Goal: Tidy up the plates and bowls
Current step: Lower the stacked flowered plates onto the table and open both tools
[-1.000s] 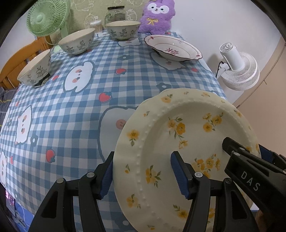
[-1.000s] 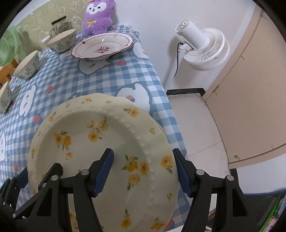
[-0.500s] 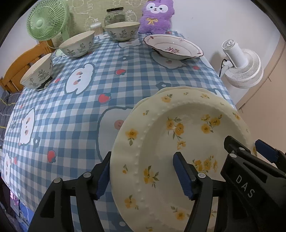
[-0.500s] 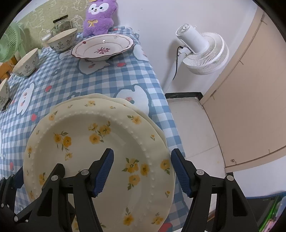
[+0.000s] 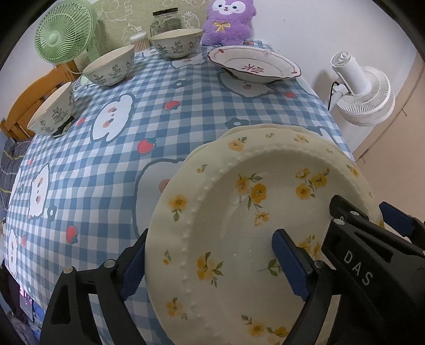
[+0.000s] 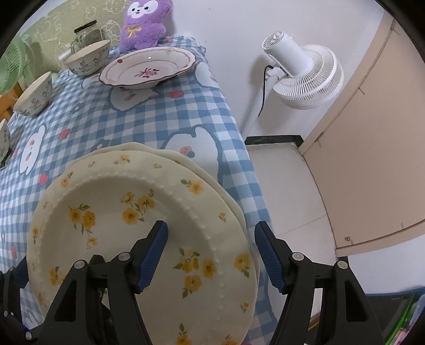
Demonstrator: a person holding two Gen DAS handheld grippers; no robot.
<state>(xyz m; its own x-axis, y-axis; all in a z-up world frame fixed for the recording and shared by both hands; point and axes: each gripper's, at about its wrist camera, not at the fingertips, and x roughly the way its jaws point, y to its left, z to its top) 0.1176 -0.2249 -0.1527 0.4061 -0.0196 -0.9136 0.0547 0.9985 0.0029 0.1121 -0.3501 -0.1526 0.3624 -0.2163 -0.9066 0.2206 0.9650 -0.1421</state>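
Both grippers point steeply down over the near right corner of the table [image 5: 111,164]. The left gripper [image 5: 212,265] straddles the left rim of the yellow-flowered plate [image 5: 239,238]; its jaws have just been opening, and they now stand spread, one pad outside the rim and one over the plate's well, neither clearly pressing. The right gripper [image 6: 209,257] straddles the opposite rim in the same way, 1 blue pad over the well and 1 past the edge; from here I cannot tell whether its pads still grip or merely flank the rim.

That plate lies on top of another cream plate [image 6: 164,155], whose edge peeks out at the far side, so 2 plates are stacked at this corner. Farther back sits 1 red-patterned dish [image 5: 253,65] with a scalloped brown rim. I count 3 leaf-print bowls [image 5: 110,67], spaced apart along the table's far left side.

Beyond them stand 1 green fan [image 5: 63,31], 1 glass jar [image 5: 166,20] and 1 purple plush toy [image 5: 228,21]; 1 white fan [image 6: 300,71] stands on the floor to the right.
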